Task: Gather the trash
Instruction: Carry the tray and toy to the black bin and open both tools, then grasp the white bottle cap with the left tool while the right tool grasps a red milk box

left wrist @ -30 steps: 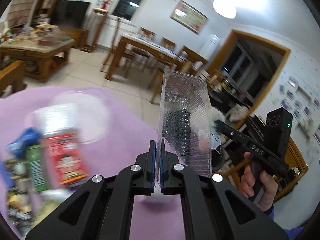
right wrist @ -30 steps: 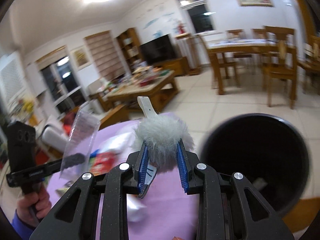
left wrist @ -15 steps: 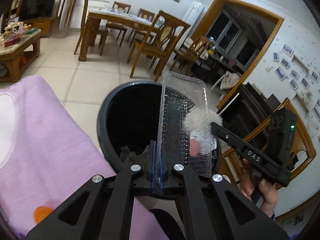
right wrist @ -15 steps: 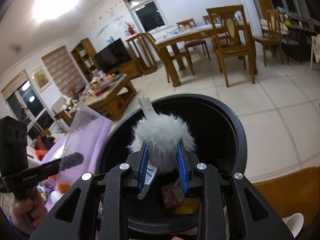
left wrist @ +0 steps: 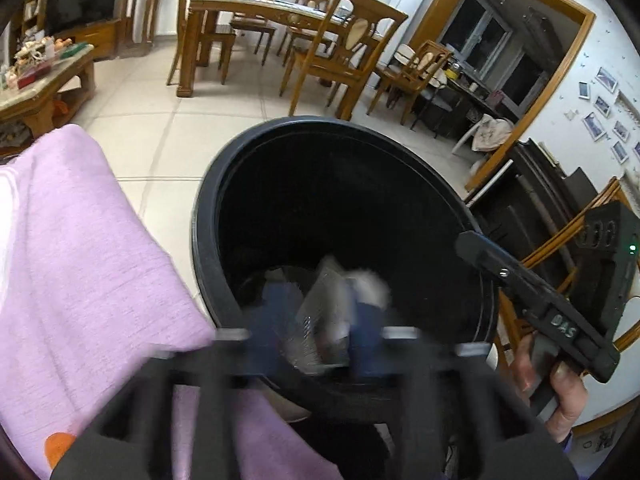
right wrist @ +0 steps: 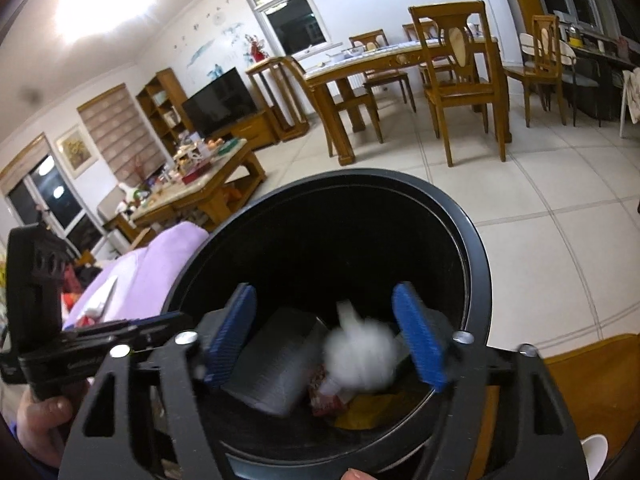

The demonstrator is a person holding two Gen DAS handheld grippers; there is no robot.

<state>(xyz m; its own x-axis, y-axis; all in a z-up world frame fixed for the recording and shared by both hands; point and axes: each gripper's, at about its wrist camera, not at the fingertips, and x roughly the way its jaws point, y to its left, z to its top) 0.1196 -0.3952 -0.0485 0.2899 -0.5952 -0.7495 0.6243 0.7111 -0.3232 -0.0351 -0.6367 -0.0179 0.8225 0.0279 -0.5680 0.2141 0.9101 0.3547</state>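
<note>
1. Far left: purple cloth (left wrist: 80, 264) draped over the counter, its right edge running down just beside the black trash bin (left wrist: 208, 248); an orange spot near the cloth's lower left corner.
2. Left gripper (left wrist: 316, 332), heavily blurred, poised over the near rim of the bin with jaws opening; blue pads (left wrist: 366, 320) spread apart.
3. Between those pads, yet apparently clear of both: clear plastic tray (left wrist: 320, 320), tilted, dropping into the bin. Seen from the right wrist view, same tray (right wrist: 276, 364) lying slanted inside, toward the bin's left wall.
4. Centre: bin mouth wide and round, interior dark; red and yellow wrappers (right wrist: 352, 404) at the bottom.
5. White fluffy pompom (right wrist: 360, 356), motion-blurred, loose in the air within the bin, just right of the tray and above the wrappers.
6. Right gripper (right wrist: 324, 344) held over the bin's near rim, jaws opening, blue pads (right wrist: 420, 344) set wide on either side of the pompom and touching neither it nor the tray.
7. Right hand (left wrist: 560, 392) wrapped round the black handle at the right edge of the left wrist view; left hand (right wrist: 40, 424) gripping its handle at the lower left of the right wrist view.
8. Background: wooden dining set and tiled floor beyond the bin.
</note>
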